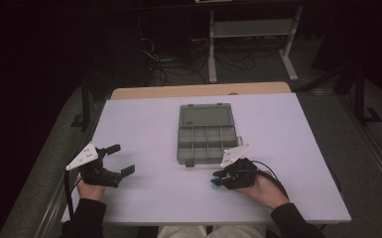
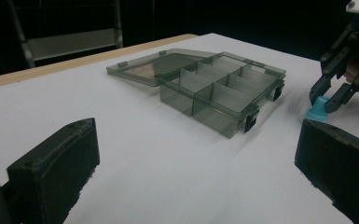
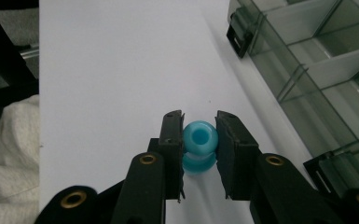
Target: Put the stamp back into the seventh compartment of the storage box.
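A small blue spool-shaped piece stands on the white table, and my right gripper is shut on it, one pad pressed against each side. From above, that right gripper lies at the front right, just in front of the box, with the blue piece at its tip. In the left gripper view the blue piece sits under the right gripper's jaws. My left gripper rests at the front left, jaws wide apart and with nothing between them. A clear grey compartment box lies open in the middle.
The box lid lies flat behind its compartments, which look bare. Black latches stick out of the box's front edge close to my right gripper. A metal stand and cables are on the floor beyond the table.
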Tool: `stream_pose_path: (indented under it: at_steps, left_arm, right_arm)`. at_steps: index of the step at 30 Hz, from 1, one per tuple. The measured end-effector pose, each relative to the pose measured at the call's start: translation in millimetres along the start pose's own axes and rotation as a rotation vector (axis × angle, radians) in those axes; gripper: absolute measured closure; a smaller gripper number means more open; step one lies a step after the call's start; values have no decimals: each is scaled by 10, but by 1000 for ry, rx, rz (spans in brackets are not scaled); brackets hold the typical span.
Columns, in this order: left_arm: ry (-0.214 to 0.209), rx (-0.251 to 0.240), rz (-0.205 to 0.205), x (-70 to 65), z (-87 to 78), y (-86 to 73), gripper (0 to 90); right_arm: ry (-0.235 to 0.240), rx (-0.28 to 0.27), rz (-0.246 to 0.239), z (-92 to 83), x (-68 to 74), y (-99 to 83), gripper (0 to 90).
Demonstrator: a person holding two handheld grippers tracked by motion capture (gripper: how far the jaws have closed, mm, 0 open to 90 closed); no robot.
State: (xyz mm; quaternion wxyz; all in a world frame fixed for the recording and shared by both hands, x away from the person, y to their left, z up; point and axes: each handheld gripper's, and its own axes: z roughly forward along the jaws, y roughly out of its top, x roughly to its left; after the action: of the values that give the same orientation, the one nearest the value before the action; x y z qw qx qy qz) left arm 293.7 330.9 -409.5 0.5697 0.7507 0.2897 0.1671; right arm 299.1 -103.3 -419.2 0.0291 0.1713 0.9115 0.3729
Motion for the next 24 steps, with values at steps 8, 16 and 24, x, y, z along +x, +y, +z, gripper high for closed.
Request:
stream_pose_path:
  at_steps: [8,16,24]
  left_arm:
    - [-1,-2,1,-1,-4,2,0]
    - [0,-1,1,2,-3,1,0]
    - [1,-1,1,3,-4,1,0]
  right_arm:
    - [-6,-16,-1,-83,-1,42,716]
    - [-11,-35,1,-159,-40,80,716]
    - [-29,-45,2,-279,-59,139,715]
